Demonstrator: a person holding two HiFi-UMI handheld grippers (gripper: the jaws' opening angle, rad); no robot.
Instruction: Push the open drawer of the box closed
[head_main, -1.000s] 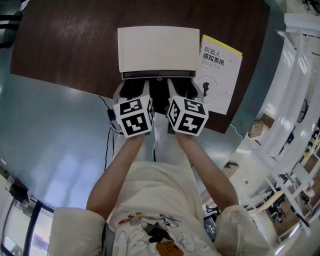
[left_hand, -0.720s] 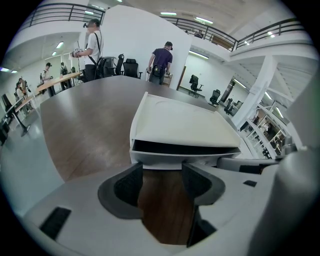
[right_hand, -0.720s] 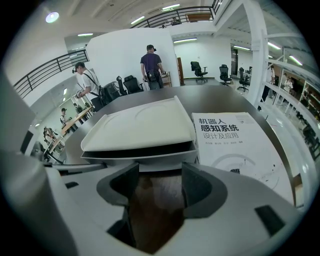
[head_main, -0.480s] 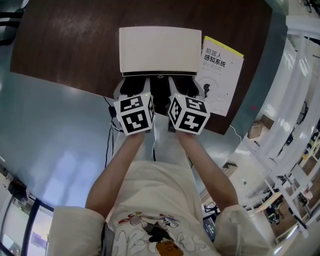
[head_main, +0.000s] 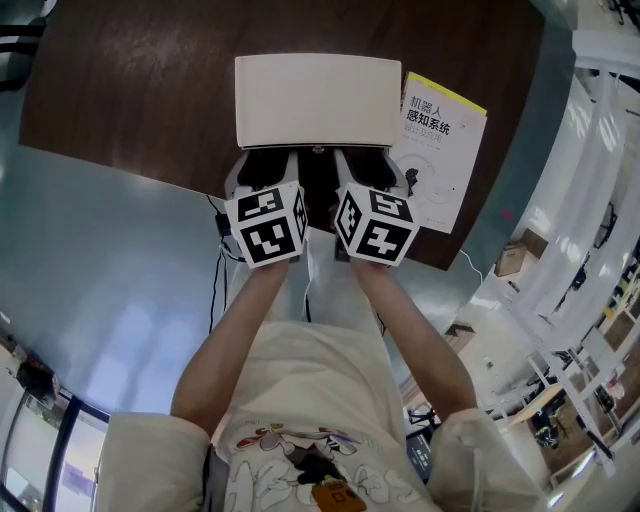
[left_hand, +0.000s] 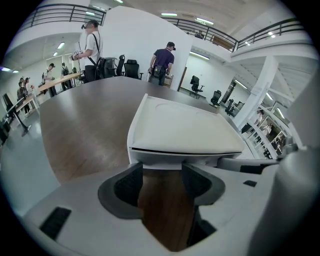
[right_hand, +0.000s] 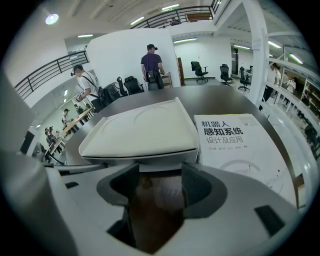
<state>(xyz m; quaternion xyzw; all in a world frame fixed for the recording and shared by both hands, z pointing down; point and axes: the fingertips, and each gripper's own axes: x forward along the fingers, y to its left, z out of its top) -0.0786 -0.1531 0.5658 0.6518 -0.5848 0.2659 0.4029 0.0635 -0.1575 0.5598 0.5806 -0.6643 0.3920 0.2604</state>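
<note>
Both grippers have edged forward since a second ago, and the dark strip of open drawer that showed along the near face of the box has shrunk to almost nothing. The flat white plastic box (head_main: 318, 98) sits on the dark brown wooden bench (head_main: 130, 90), and its white drawer front (left_hand: 161, 164) now lies nearly flush with the box's near face, under the thin dark seam below the lid.

My left gripper (head_main: 268, 160) is at the near face of the box, toward its left end. Its jaws stand apart with nothing between them; only bare bench wood shows in the gap. The jaw tips are up against the drawer front, though I cannot tell for certain whether they press on it or just meet it.

My right gripper (head_main: 362, 160) is at the same near face, toward the box's right end, level with the left one and just beside it. Its jaws are likewise spread and empty, with their tips at the drawer front.

A white paperback book with a yellow edge and black Chinese lettering (head_main: 440, 150) lies flat on the bench just to the right of the box, close beside it, slightly turned, and reaching nearer to me than the box does. People stand well beyond the far side of the box.
</note>
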